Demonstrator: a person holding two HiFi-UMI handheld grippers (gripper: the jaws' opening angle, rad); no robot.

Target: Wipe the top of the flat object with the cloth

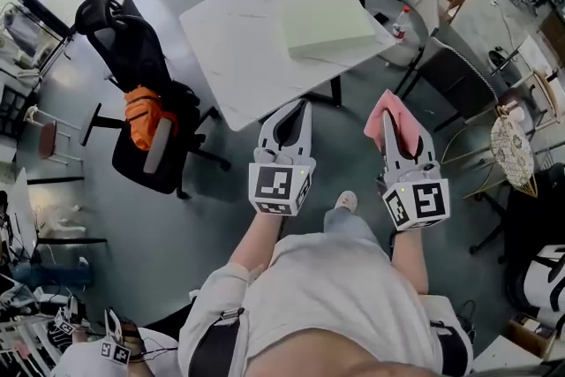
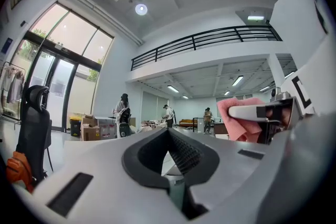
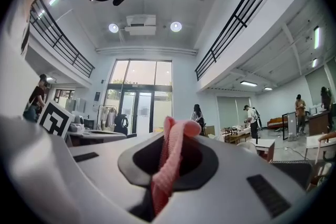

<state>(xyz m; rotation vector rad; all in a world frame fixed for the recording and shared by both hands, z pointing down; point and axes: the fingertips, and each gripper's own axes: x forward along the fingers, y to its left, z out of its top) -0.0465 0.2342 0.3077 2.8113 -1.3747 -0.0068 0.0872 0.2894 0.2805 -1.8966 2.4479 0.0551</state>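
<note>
Right gripper point(image 1: 399, 126) jaws pinching pink cloth point(image 1: 385, 112). Left gripper point(image 1: 295, 116) jaws pressed together, empty. Both in air, well short of white table point(image 1: 229, 49). Pale green flat slab point(image 1: 328, 26) at table's right corner. Best: close in, lay cloth flat on slab top, sweep edge to edge, press lightly.

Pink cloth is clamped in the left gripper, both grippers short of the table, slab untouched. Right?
No: the cloth is in the right gripper, as the right gripper view shows; the left gripper is shut on nothing. Both grippers are indeed short of the table, and the slab is untouched.
</note>
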